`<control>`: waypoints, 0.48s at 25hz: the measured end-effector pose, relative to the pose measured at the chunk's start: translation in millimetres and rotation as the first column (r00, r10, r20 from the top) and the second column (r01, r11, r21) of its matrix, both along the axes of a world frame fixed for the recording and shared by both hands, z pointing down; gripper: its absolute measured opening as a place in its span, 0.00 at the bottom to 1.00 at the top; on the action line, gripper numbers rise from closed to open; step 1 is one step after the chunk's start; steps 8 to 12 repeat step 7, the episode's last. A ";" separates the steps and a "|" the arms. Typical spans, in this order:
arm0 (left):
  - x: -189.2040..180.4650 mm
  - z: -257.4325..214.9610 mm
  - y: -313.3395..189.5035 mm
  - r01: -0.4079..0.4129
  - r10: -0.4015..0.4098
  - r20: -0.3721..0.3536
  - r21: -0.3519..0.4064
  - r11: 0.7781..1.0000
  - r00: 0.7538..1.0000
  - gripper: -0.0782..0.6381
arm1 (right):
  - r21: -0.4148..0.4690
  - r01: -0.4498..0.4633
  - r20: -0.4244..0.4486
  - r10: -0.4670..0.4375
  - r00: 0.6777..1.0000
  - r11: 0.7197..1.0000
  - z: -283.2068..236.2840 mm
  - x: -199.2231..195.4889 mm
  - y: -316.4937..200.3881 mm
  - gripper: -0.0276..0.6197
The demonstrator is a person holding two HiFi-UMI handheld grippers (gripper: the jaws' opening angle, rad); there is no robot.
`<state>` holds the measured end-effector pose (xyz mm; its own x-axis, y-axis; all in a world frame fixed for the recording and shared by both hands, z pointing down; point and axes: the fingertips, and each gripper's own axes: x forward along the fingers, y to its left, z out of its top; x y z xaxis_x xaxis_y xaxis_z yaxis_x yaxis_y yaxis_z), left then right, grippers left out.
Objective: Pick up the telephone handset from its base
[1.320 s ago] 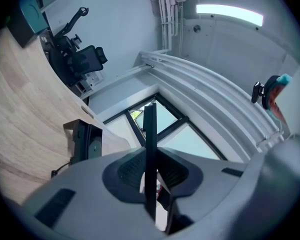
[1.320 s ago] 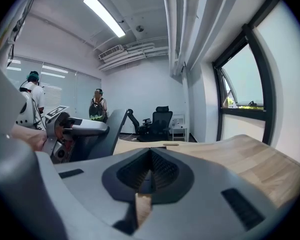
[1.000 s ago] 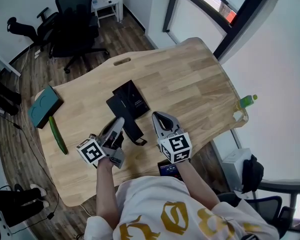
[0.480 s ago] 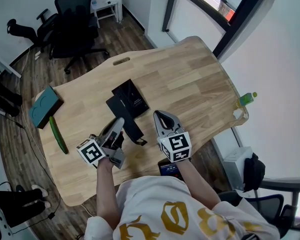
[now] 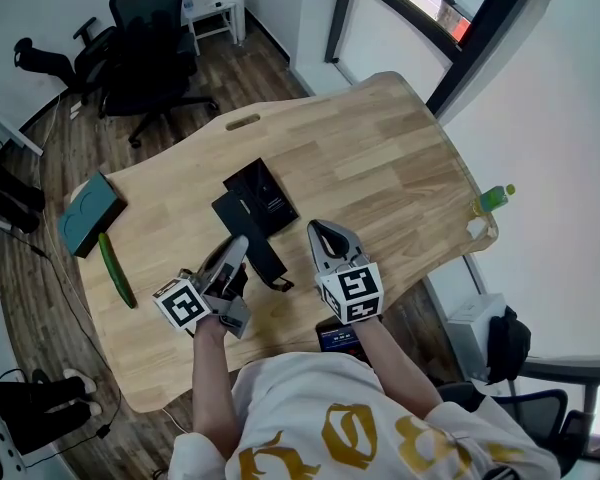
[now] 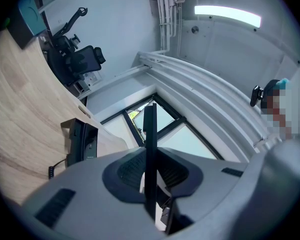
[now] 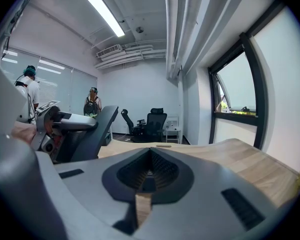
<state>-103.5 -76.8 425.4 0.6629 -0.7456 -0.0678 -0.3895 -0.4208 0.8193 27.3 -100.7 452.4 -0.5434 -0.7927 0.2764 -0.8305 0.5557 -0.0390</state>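
Note:
The black telephone base (image 5: 265, 193) lies mid-table; in the left gripper view the base (image 6: 80, 143) stands at the left with its coiled cord (image 6: 52, 172). My left gripper (image 5: 238, 250) is shut on the black handset (image 5: 263, 258), which is lifted off the base and reaches toward the table's near edge. Seen along the left gripper (image 6: 150, 151), the handset (image 6: 150, 126) is a thin dark edge between the jaws. My right gripper (image 5: 321, 232) hovers just right of it, shut and empty. The right gripper view shows the right gripper (image 7: 149, 176), the handset (image 7: 97, 126) and the left gripper (image 7: 52, 126).
A teal box (image 5: 88, 213) and a green cucumber (image 5: 116, 271) lie at the table's left end. A green bottle (image 5: 493, 202) stands at the right edge. Black office chairs (image 5: 150, 38) are beyond the table. Two people (image 7: 92, 104) stand in the room's background.

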 end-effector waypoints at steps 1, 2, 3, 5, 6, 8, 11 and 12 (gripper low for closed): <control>0.2 0.2 0.0 0.000 0.000 0.000 0.000 1.000 1.000 0.21 | 0.000 0.000 0.001 0.000 1.000 1.000 0.1 0.2 -0.3 0.05; 0.0 0.7 -0.1 0.000 0.000 0.000 0.000 1.000 1.000 0.21 | 0.000 0.000 0.001 0.000 1.000 1.000 0.3 0.2 -0.6 0.05; -0.4 1.4 -0.3 0.001 -0.001 0.001 -0.001 1.000 1.000 0.21 | 0.000 0.000 0.000 0.000 1.000 1.000 0.5 0.0 -0.7 0.05; -1.5 2.5 -0.8 0.004 -0.004 0.002 -0.001 1.000 1.000 0.21 | 0.000 0.003 0.000 -0.003 1.000 1.000 0.8 -0.7 -0.8 0.05; -1.9 2.8 -1.2 0.005 -0.005 0.001 -0.001 1.000 1.000 0.21 | 0.000 0.004 0.001 -0.004 1.000 1.000 0.9 -1.0 -0.8 0.05; -2.3 3.1 -1.5 0.006 -0.006 0.001 -0.001 1.000 1.000 0.21 | 0.000 0.005 0.002 -0.005 1.000 1.000 1.1 -1.3 -0.8 0.05; -2.3 3.1 -1.5 0.006 -0.006 0.001 -0.001 1.000 1.000 0.21 | 0.000 0.005 0.002 -0.005 1.000 1.000 1.1 -1.3 -0.8 0.05; -2.3 3.1 -1.5 0.006 -0.006 0.001 -0.001 1.000 1.000 0.21 | 0.000 0.005 0.002 -0.005 1.000 1.000 1.1 -1.3 -0.8 0.05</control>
